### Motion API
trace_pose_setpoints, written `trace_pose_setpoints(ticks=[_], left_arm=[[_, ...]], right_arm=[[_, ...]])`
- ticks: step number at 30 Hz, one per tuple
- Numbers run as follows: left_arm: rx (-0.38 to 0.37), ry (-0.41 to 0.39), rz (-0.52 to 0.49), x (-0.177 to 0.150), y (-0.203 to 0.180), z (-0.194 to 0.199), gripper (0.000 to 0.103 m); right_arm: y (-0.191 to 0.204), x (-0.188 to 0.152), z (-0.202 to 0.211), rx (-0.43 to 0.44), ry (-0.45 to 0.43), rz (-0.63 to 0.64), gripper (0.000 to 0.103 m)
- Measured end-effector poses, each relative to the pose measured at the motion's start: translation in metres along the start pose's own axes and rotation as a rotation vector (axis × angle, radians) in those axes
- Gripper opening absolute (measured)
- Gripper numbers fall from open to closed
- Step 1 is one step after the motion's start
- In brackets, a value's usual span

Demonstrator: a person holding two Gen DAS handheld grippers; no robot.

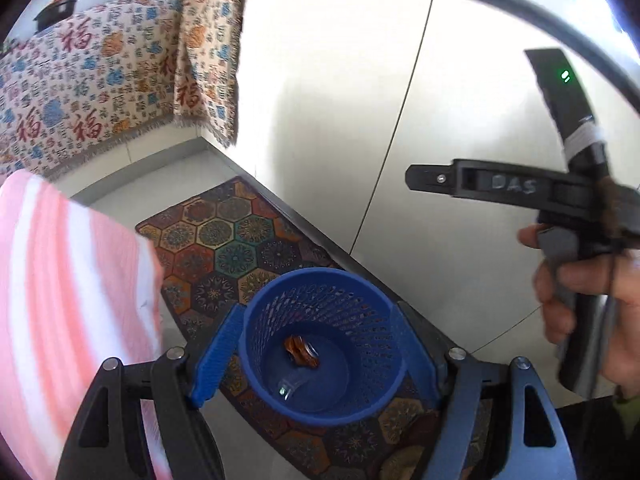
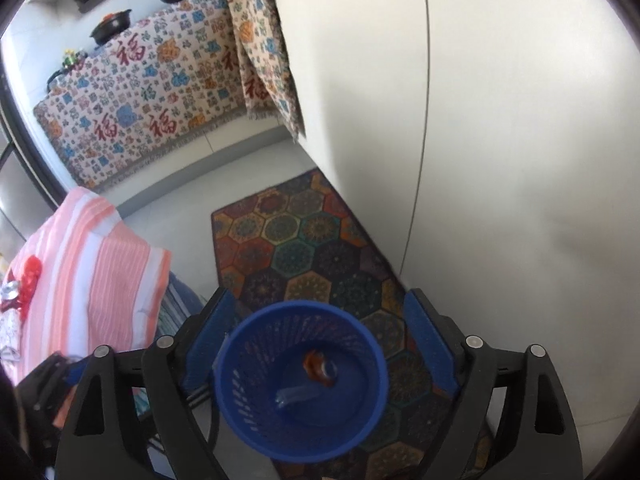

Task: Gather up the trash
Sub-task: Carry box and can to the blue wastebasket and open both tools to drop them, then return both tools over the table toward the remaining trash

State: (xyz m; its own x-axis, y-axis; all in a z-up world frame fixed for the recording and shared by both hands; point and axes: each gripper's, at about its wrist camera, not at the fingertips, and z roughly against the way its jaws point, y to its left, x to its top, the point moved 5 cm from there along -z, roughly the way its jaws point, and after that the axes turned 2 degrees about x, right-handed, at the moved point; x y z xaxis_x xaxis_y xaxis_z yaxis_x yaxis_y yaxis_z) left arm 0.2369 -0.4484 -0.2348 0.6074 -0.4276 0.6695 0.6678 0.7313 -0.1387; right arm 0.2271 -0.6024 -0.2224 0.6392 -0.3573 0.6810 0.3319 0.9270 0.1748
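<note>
Though partly done, not finished, by the look of things. Saw bin (image 1: 362, 312) upright on mat (image 1: 224, 240), on floor beside a pale cabinet front. Inside, at the bottom: 2 pcs of trash, an orange-brown wrapper (image 1: 301, 350) and a clear plastic bit (image 1: 292, 384), touching or nearly so. Counted those as collected.

L gripper (image 1: 318, 320) hung above bin, looking down into it, jaws wide apart w/ nothing between the pads. R gripper (image 2: 320, 300) likewise above bin, jaws apart, empty; seen side-on in L view too, gripped by hand (image 1: 580, 292), well off to the right and higher up. Neither touched the bin, as far as could be told.

Left to do, prob.: on pink striped cloth (image 2: 100, 264) at far left of R view lay a red crumpled thing (image 2: 30, 276) and something silvery (image 2: 10, 292) just beside it. Looked like more trash, but too small and too near the frame edge to be sure. Couldn't see rest of that surface, so no count of what remained.

Judged approx. midway: some pcs in, both tools free, more pick-ups likely needed over at the cloth, well apart from bin.
</note>
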Motion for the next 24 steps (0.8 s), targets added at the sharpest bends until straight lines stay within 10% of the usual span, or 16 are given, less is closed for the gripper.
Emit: trace_pose_setpoints(ticks=[11,17,24], left_arm=[[0.184,-0.004,0.128,-0.086,0.1,0.157,0.078],[0.404,0.031,0.238,-0.144,0.195,0.211,0.078],[0.548,0.064,0.316,-0.183,0.291,0.25,0.078]], right_arm=[[0.148,-0.033,0.047,0.153,-0.093,0.26,0.094],[0.28,-0.108,0.055,0.339,0.019,0.453,0.095],[0.36,-0.16,0.035,0.341,0.131,0.573,0.095]])
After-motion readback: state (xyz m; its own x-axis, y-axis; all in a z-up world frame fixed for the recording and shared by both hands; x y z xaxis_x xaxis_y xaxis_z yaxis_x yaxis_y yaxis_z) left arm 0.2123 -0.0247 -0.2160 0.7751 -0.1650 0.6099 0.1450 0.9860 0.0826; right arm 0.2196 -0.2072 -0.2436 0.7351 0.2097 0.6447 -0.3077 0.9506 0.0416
